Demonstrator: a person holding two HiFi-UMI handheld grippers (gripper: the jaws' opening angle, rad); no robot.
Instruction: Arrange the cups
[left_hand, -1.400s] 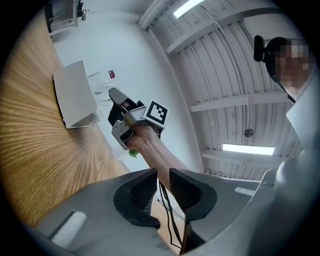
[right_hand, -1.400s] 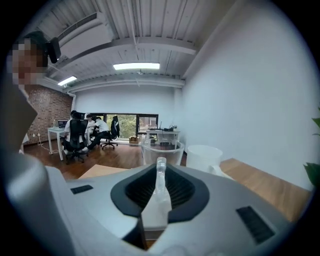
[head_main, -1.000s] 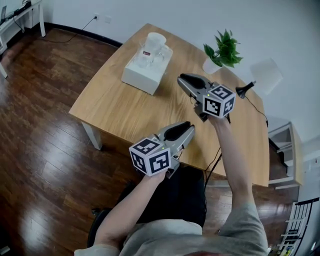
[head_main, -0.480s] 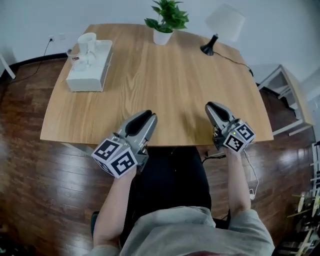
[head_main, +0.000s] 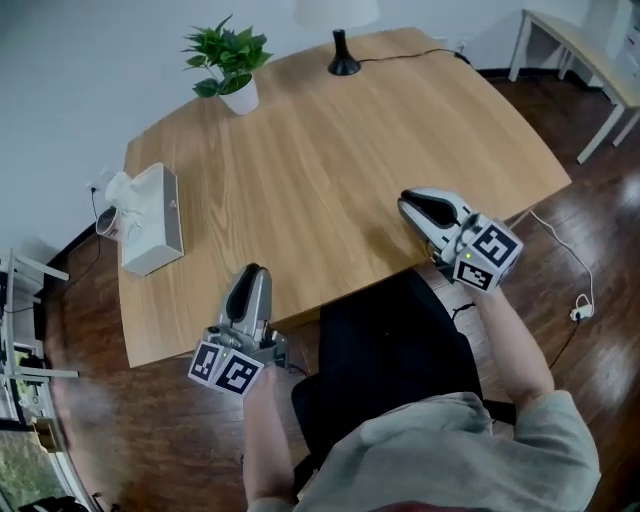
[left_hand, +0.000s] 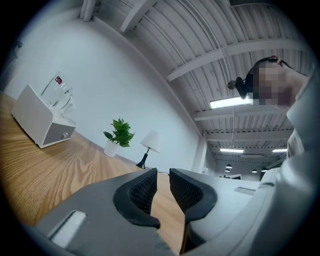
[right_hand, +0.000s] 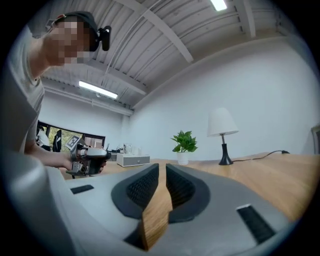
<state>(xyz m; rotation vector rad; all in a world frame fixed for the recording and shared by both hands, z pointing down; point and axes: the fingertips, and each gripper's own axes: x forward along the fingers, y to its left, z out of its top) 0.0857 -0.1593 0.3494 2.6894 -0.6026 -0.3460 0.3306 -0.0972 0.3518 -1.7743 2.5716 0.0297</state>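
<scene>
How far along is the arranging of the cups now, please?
Nothing looks done: the glass cups stand together on the white box. Nothing is in hand: left gripper and right gripper are shut and empty at the near edge of the table. Left: all the arranging.

Overhead head view; gripper views (low) share plant (right_hand: 184, 141).
</scene>
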